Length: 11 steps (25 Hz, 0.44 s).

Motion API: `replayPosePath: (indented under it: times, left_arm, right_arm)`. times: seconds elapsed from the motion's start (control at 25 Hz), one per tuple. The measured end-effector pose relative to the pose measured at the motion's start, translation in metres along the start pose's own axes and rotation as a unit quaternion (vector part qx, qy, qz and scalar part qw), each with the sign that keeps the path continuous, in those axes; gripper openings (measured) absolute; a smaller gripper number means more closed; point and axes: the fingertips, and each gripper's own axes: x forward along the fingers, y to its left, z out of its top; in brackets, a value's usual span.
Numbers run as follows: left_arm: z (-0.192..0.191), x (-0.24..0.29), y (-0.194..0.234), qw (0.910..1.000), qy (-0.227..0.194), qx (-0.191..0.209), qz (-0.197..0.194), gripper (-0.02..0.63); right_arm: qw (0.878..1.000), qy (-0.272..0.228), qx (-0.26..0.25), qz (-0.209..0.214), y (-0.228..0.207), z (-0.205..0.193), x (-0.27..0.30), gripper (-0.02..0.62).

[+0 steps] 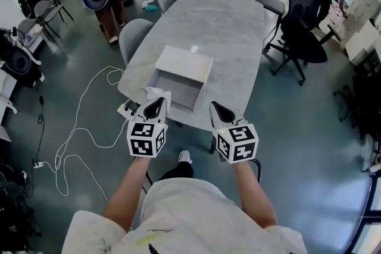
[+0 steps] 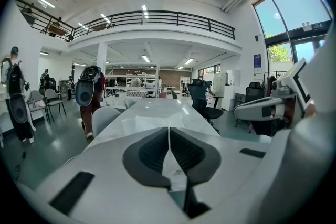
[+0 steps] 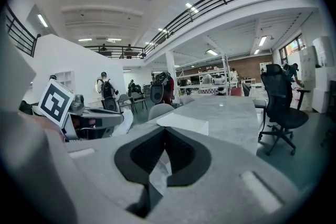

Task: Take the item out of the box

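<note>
**Item clear of box, in left gripper**

The left gripper (image 1: 156, 102) has its jaws clamped on the white item (image 1: 156, 92), just beside the near left corner of the open box (image 1: 178, 92) on the table (image 1: 226, 21). The right gripper (image 1: 215, 106) hangs over the table's near edge, its 2 jaws pressed together and empty.

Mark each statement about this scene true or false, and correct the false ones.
1. The white box on the table is open. True.
2. The right gripper reaches inside the box. False: it is outside the box, by the table's near edge.
3. The left gripper is shut on a crumpled white item. True.
4. The right gripper's jaws gape wide. False: they meet at the tips.
5. A black office chair stands beside the table. True.
</note>
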Motion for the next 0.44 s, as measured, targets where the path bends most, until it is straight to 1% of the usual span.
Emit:
replayPosePath:
  times: [0.44]
  left_arm:
    - [-0.0017, 0.0051, -0.0032, 1.0000, 0.004, -0.001, -0.002, 0.018]
  right_arm:
    - [1.000, 0.003, -0.001, -0.002, -0.0035, -0.0016, -0.0007, 0.005]
